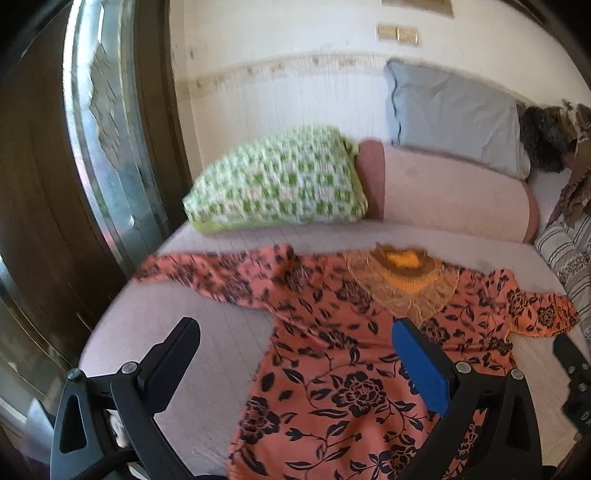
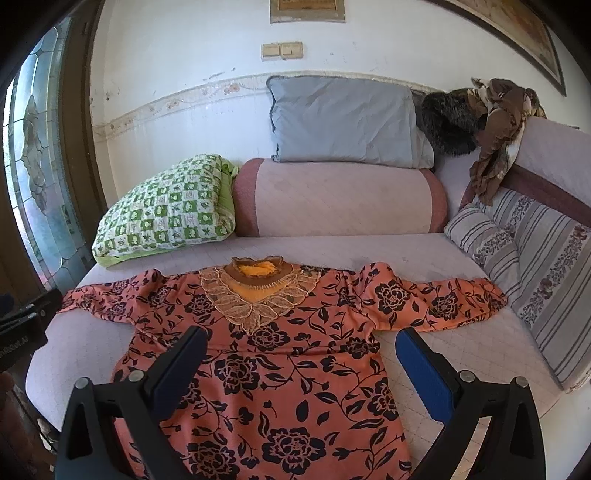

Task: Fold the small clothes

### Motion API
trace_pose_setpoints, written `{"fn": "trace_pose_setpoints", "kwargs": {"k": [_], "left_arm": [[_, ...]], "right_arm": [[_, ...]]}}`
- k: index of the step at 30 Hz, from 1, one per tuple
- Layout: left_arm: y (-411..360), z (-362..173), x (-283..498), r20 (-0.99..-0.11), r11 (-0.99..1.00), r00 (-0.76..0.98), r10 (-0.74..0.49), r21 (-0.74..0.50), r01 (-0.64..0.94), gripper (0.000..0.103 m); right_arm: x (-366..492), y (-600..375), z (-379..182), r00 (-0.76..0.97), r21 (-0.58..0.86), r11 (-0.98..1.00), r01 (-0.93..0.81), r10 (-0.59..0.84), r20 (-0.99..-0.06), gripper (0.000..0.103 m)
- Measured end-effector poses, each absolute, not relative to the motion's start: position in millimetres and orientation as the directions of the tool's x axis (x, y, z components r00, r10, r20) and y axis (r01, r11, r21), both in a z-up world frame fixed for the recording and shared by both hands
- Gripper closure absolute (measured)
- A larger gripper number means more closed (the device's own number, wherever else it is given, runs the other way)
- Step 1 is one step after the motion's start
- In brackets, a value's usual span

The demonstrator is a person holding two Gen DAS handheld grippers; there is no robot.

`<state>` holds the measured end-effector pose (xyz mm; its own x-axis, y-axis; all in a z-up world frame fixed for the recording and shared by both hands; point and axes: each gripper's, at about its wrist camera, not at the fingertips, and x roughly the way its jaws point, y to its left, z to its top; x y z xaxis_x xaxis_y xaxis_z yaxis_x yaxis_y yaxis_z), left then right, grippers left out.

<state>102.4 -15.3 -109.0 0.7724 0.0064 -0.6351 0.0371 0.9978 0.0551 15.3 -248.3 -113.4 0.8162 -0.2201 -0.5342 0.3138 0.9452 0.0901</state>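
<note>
Two hand-held grippers over our spread blouse (image 2: 266,365).
Left hand-held gripper (image 1: 295,354) and right hand-held gripper (image 2: 301,362) gape apart, empty, above bed (image 2: 443,350).

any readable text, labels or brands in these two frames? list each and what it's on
White lettering on the left gripper's body, at the left edge of the right wrist view: cut off and blurred; the end may read "AI", not certain.
Framed plaque on the wall above the switches: may carry writing, too small to read.
Orange floral blouse, green checked pillow, striped cushion: patterns only, no text.
Nothing else legible.
</note>
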Motion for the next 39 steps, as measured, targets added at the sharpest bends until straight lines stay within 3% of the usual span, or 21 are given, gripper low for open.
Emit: {"fn": "trace_pose_setpoints", "kwargs": {"k": [5, 10, 13, 17, 19, 22, 28, 30, 31, 35, 39], "left_arm": [[-26, -174, 164, -0.753, 1.000, 0.658, 0.000, -0.001, -0.001, 0.000], [-48, -224, 197, -0.744, 0.998, 0.668, -0.003, -0.045, -0.046, 0.000], [-65, -248, 200, -0.741, 0.997, 0.668, -0.070, -0.076, 0.020, 0.000], [-81, -260, 204, -0.754, 0.987, 0.638, -0.154, -0.086, 0.137, 0.000], [-83, -260, 207, -0.748, 0.984, 0.643, -0.164, -0.075, 0.164, 0.000], [-85, -264, 214, -0.754, 0.982, 0.636, -0.164, -0.063, 0.179, 0.000], [-91, -277, 227, -0.780, 0.980, 0.600, -0.178, -0.084, 0.181, 0.000], [-94, -278, 228, -0.779, 0.980, 0.603, -0.172, -0.072, 0.187, 0.000], [-95, -278, 227, -0.778, 0.979, 0.604, -0.172, -0.069, 0.190, 0.000], [-92, -277, 227, -0.776, 0.981, 0.607, -0.170, -0.073, 0.182, 0.000], [-81, -271, 227, -0.769, 0.984, 0.616, -0.173, -0.109, 0.140, 0.000]], "right_arm": [[53, -308, -154, 0.791, 0.180, 0.916, 0.359, -0.197, -0.579, 0.000], [85, -429, -213, 0.710, 0.319, 0.757, 0.570, -0.259, -0.655, 0.000], [84, -519, -256, 0.663, 0.451, 0.553, 0.701, -0.273, -0.697, 0.000], [62, -608, -296, 0.617, 0.520, 0.354, 0.778, -0.267, -0.740, 0.001], [49, -647, -314, 0.666, 0.625, 0.230, 0.746, -0.250, -0.703, 0.003], [45, -685, -313, 0.744, 0.719, 0.200, 0.665, -0.253, -0.618, 0.003], [52, -739, -316, 0.793, 0.789, 0.149, 0.596, -0.259, -0.551, 0.031], [50, -729, -320, 0.817, 0.811, 0.149, 0.566, -0.231, -0.528, 0.061], [55, -734, -324, 0.833, 0.830, 0.126, 0.543, -0.205, -0.514, 0.086], [57, -710, -313, 0.801, 0.790, 0.168, 0.589, -0.251, -0.544, 0.093], [58, -666, -259, 0.852, 0.805, 0.292, 0.516, -0.269, -0.449, 0.094]]}}
